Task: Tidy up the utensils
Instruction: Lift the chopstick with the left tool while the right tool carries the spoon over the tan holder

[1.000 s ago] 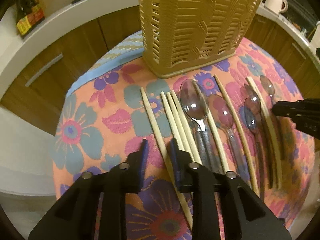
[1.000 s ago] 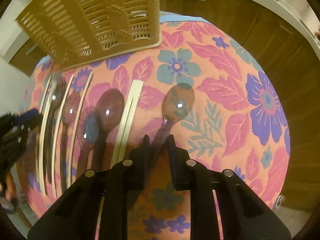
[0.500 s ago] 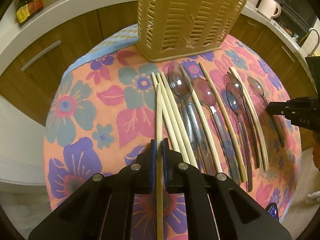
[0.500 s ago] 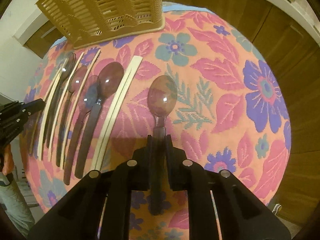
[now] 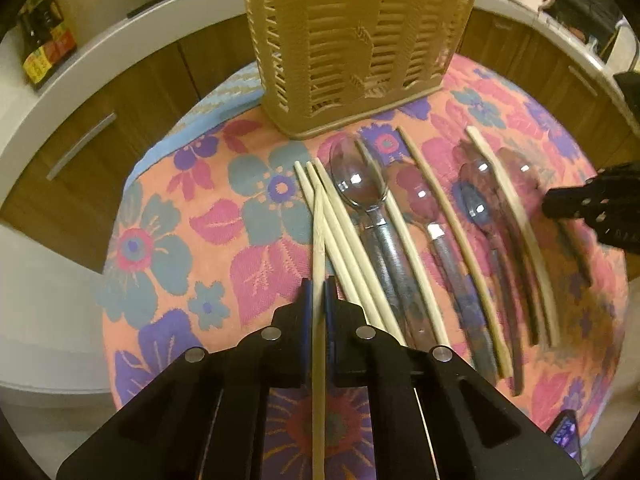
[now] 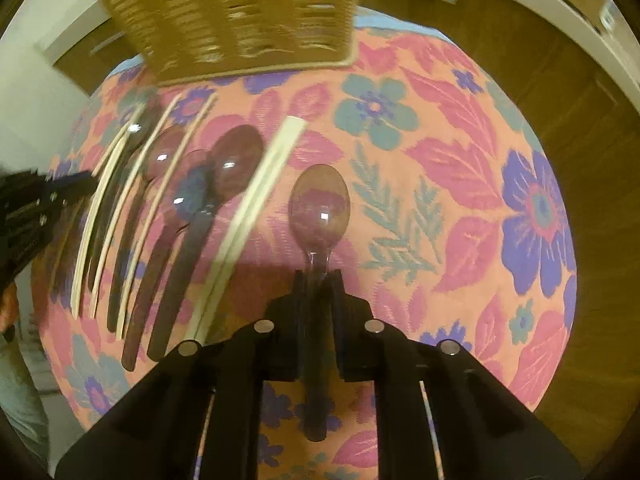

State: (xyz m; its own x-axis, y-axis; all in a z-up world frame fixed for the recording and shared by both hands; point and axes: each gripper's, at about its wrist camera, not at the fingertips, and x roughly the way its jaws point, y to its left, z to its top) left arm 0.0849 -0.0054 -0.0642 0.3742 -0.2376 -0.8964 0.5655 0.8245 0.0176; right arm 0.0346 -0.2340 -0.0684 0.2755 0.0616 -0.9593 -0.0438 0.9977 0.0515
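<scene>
Bare cloth (image 6: 460, 168) beside clamped spoon (image 6: 319, 208)

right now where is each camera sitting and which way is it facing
Left wrist: on the left gripper, looking steeply down at the floral cloth; its fingers clamp a chopstick.
Right wrist: on the right gripper, looking down likewise; its fingers clamp a clear spoon.
Shared: the basket, the row of spoons and chopsticks, and each other's gripper at the edge.
</scene>
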